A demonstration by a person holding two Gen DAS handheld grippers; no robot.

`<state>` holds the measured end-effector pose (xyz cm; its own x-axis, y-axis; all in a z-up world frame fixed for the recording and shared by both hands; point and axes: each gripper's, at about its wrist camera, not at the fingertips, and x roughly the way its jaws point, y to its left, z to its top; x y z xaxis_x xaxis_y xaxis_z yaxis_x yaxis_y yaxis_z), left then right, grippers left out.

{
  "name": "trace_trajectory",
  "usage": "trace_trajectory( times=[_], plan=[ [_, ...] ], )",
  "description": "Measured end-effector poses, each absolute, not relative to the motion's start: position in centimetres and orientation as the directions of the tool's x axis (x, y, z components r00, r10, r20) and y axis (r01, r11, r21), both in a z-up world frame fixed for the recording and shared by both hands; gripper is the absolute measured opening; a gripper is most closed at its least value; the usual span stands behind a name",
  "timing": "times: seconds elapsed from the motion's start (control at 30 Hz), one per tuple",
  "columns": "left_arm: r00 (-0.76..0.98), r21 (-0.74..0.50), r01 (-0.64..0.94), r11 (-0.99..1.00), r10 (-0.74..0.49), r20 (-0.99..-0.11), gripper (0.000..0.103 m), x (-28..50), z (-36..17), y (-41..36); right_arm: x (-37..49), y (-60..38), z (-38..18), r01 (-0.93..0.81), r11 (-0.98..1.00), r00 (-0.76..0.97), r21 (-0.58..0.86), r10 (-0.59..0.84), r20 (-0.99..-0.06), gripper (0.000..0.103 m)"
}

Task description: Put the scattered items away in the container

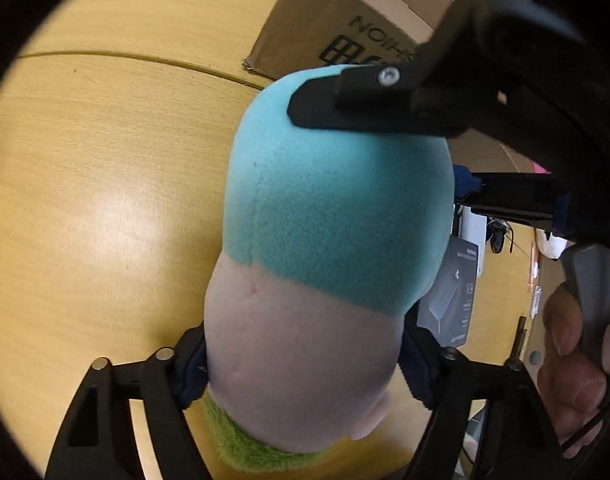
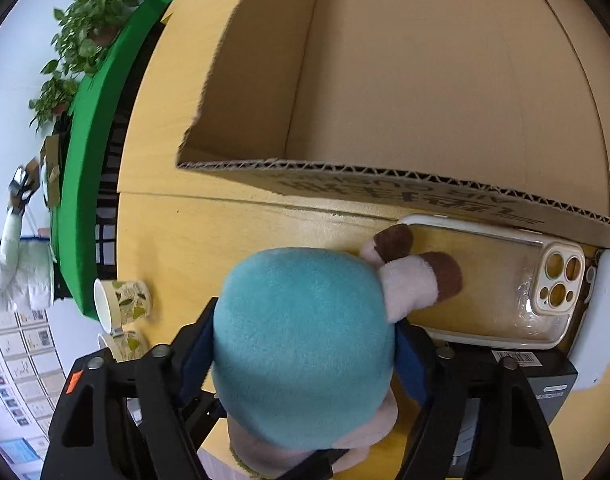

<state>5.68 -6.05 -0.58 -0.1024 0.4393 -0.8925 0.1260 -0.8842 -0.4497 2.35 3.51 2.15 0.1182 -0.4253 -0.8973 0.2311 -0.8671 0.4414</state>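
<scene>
Spanning both views, a plush toy (image 1: pixel 325 240) with a teal head is gripped from two sides: the left gripper (image 1: pixel 305 364) has its jaws closed against the pale body, and the right gripper (image 2: pixel 305 344) has its jaws pressed onto the head. The toy is held above the tabletop (image 2: pixel 225 232), just short of the open cardboard box (image 2: pixel 425 80). A clear phone case (image 2: pixel 497 280) lies beside the box wall, two paper cups (image 2: pixel 123 304) at the tabletop's edge.
</scene>
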Motion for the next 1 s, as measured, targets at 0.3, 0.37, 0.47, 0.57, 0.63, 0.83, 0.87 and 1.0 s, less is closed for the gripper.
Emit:
trace_trajectory(
  times=[0.3,0.37,0.47,0.57,0.63,0.83,0.87,1.0],
  plan=[
    [-0.267,-0.297,0.078,-0.952,0.267,-0.926,0.07,8.8,13.5,1.7,4.6,9.6,11.0,0.317,-0.741,0.047,0.592,-0.612,-0.79,0.07],
    [-0.322,-0.263,0.06,-0.963,0.23,-0.918,0.07,9.3,17.9,4.6,5.0,12.2,15.0,0.36,-0.703,0.001,0.614,-0.657,-0.753,0.071],
    [-0.418,-0.227,0.022,-0.974,0.197,-0.887,0.07,10.3,25.0,10.5,5.8,17.0,21.7,0.431,-0.661,-0.083,0.614,-0.707,-0.702,0.071],
    [-0.482,-0.22,-0.03,-0.975,0.207,-0.851,0.07,11.3,29.7,15.6,7.1,22.6,28.0,0.48,-0.662,-0.193,0.576,-0.72,-0.667,0.071],
    [-0.515,-0.215,-0.062,-0.975,0.216,-0.83,0.07,12.3,32.4,19.2,8.5,26.4,31.6,0.498,-0.673,-0.262,0.547,-0.718,-0.645,0.071],
    [-0.574,-0.181,-0.122,-0.976,0.218,-0.789,0.071,14.9,37.8,24.0,11.3,31.8,37.0,0.509,-0.679,-0.35,0.529,-0.725,-0.593,0.071],
    [-0.583,-0.177,-0.133,-0.975,0.222,-0.782,0.071,15.1,38.1,23.8,11.7,32.2,37.6,0.511,-0.681,-0.363,0.525,-0.725,-0.586,0.071],
    [-0.607,-0.191,-0.185,-0.964,0.265,-0.749,0.071,16.0,37.6,23.2,13.0,33.0,40.1,0.511,-0.707,-0.422,0.49,-0.702,-0.574,0.072]
  ],
)
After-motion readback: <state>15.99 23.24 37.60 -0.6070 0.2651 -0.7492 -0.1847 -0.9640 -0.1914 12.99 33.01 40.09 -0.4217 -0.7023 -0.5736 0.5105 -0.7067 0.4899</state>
